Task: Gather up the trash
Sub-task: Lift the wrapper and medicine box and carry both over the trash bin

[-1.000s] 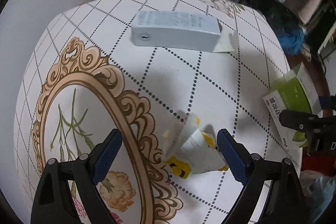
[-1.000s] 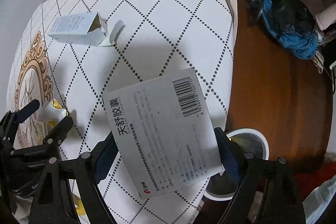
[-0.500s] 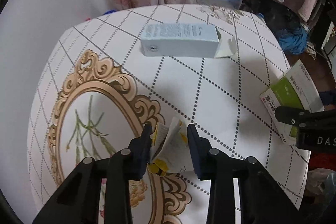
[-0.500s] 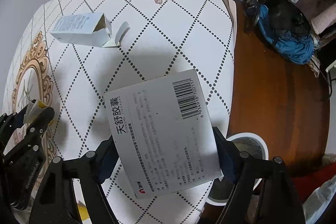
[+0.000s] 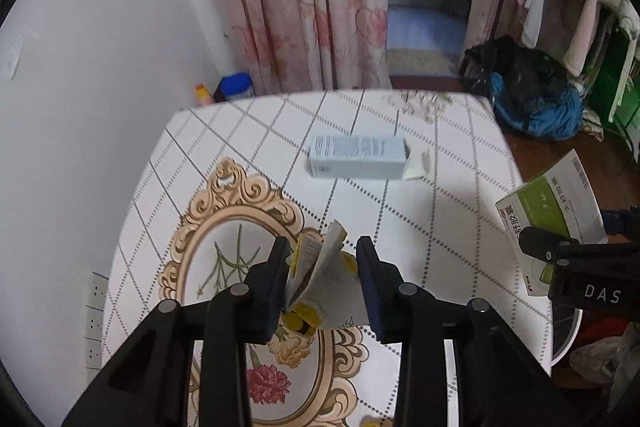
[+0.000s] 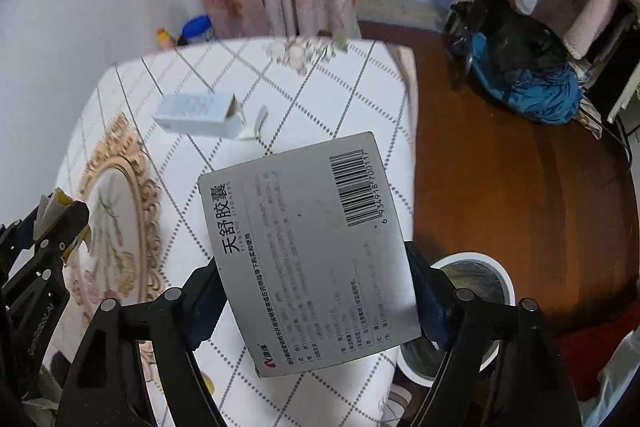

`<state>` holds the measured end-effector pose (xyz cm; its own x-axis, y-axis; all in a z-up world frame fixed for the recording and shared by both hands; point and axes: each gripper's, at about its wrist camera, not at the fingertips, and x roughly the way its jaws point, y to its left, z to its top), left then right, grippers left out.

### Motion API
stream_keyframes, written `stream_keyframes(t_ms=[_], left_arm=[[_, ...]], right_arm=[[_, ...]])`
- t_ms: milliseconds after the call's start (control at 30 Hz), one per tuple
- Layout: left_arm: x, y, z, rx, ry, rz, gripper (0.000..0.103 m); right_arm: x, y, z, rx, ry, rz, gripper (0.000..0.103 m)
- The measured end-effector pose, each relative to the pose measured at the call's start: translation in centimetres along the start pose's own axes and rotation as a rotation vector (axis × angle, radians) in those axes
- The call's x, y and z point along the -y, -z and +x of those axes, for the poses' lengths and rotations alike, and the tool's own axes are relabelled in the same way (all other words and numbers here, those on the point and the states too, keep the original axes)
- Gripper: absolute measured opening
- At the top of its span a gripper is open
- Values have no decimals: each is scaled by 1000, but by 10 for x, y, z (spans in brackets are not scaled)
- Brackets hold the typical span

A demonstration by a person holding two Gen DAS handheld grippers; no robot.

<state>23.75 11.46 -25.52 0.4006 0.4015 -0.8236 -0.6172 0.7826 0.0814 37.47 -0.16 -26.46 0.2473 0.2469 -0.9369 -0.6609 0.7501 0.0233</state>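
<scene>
A crumpled yellow-and-white wrapper (image 5: 320, 279) is pinched between the closed fingers of the left gripper (image 5: 323, 281) and is held clear of the table (image 5: 460, 211). A flat medicine box (image 6: 308, 251) with a barcode and printed text is clamped across its width by the right gripper (image 6: 316, 301). Its green front face is seen in the left wrist view.

A white round bin (image 6: 476, 311) stands on the wooden floor (image 6: 520, 187), just beside the table's edge and directly below the right gripper. An open pale blue carton (image 5: 358, 157), end flap hanging out, lies on the tablecloth (image 5: 248, 147) towards the far side, well apart from both grippers, and is not yet collected.

The step in hand is judged to be carriage of both held items to the bin. The box should be brought squarely over the bin's mouth before the fingers are parted, since its face is broad against the opening and an edge could catch the rim. It would best be tipped end-down. The wrapper is light and loosely folded. It should be released low over the opening, so that it does not drift onto the floor.
</scene>
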Motion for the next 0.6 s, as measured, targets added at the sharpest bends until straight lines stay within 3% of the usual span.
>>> stream_keyframes(t_ms=[200, 367, 500, 600], left_arm=[[20, -10, -49, 77, 43, 18, 30], [60, -16, -87, 137, 112, 60, 30], [107, -14, -99, 134, 205, 97, 30], [145, -4, -89, 78, 295, 119, 30]], right_arm=[[35, 12, -55, 92, -11, 64, 81], [86, 35, -99, 155, 12, 139, 81], [136, 65, -115, 166, 47, 213, 81], [182, 100, -107, 129, 78, 294, 81]])
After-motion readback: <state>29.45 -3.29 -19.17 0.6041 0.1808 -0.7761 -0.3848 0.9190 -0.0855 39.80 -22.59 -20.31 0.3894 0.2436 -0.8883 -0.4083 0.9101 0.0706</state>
